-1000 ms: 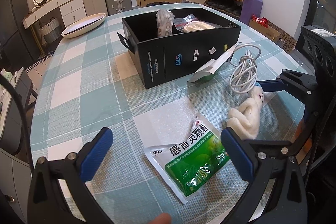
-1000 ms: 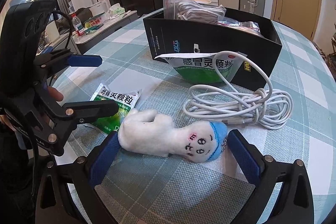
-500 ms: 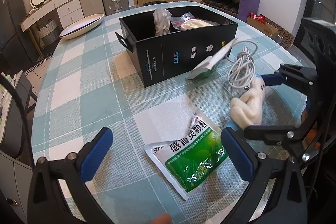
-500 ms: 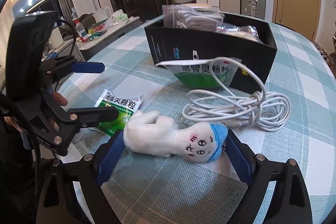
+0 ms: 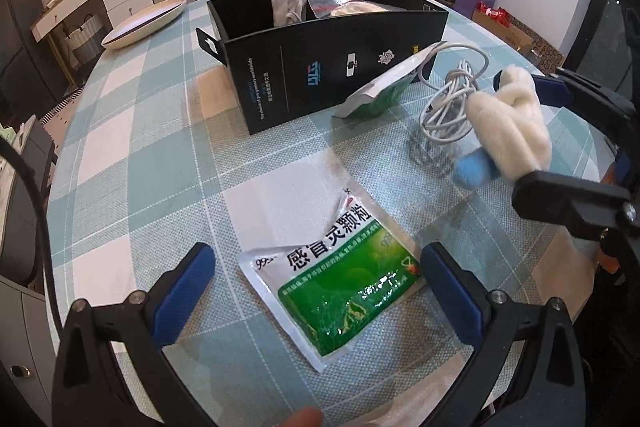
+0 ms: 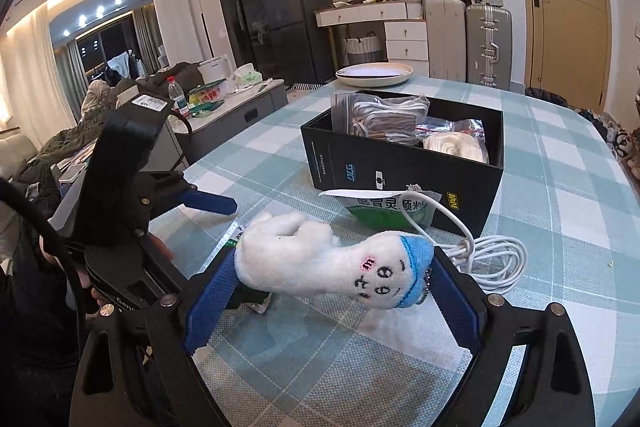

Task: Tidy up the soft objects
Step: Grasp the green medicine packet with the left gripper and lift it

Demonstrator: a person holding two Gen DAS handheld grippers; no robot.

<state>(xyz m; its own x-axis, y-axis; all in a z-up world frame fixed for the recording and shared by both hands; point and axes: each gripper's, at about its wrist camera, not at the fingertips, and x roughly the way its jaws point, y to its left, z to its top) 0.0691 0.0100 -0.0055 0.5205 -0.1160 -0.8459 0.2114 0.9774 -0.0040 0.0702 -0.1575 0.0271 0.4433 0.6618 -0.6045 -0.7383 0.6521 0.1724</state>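
Observation:
My right gripper [image 6: 328,301] is shut on a white plush toy [image 6: 332,261] with a blue cap and a stitched face, and holds it lengthwise above the table. The toy also shows in the left wrist view [image 5: 508,125], raised at the right. My left gripper [image 5: 316,291] is open and empty, low over a green medicine sachet [image 5: 344,283] lying flat on the checked tablecloth. A black box [image 6: 404,155] stands beyond the toy and holds bagged soft items; it also shows in the left wrist view [image 5: 332,67].
A coiled white cable [image 6: 492,259] lies next to the box, also in the left wrist view [image 5: 452,103]. A second green sachet [image 6: 384,207] leans on the box front. A shallow oval dish [image 5: 144,23] sits at the table's far edge.
My right gripper has closed on the plush toy and lifted it off the table. The left gripper has stayed open over the sachet.

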